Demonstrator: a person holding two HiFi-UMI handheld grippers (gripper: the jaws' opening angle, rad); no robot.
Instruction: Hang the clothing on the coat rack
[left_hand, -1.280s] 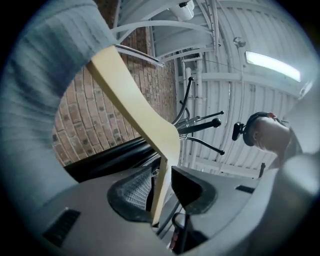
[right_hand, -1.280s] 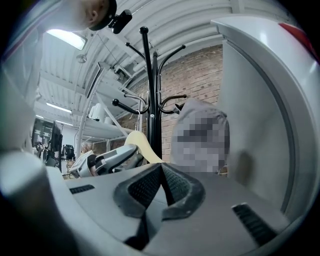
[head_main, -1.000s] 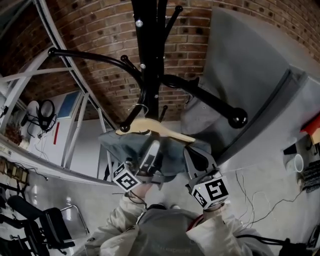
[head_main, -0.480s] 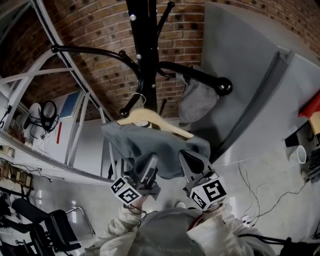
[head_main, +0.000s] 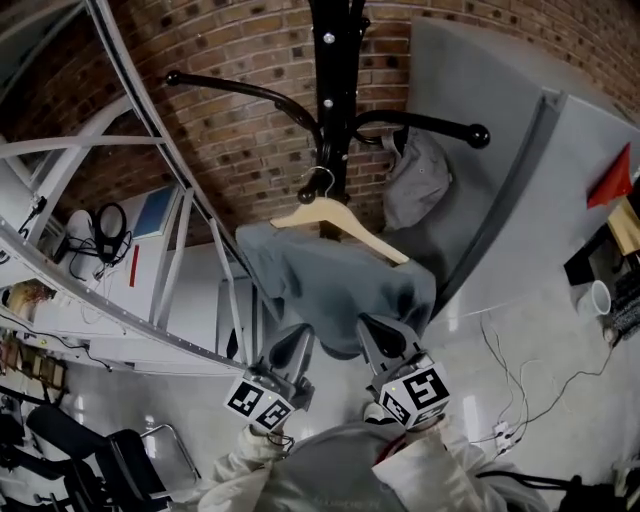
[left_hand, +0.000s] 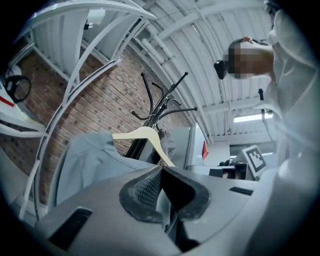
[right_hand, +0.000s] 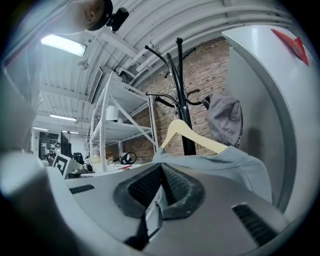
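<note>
Grey garment (head_main: 330, 290) hangs on a wooden hanger (head_main: 340, 215) hooked low on the coat rack (head_main: 338, 90). On the rack's near side, the left tongs (head_main: 290, 348), just closed, and the right tongs (head_main: 385, 332) stand jaws together, with no cloth visibly pinched. Likely best now: draw back straight, clear of the hem. The hanger's long axis slants off the rack's pole, hook uppermost.
</note>
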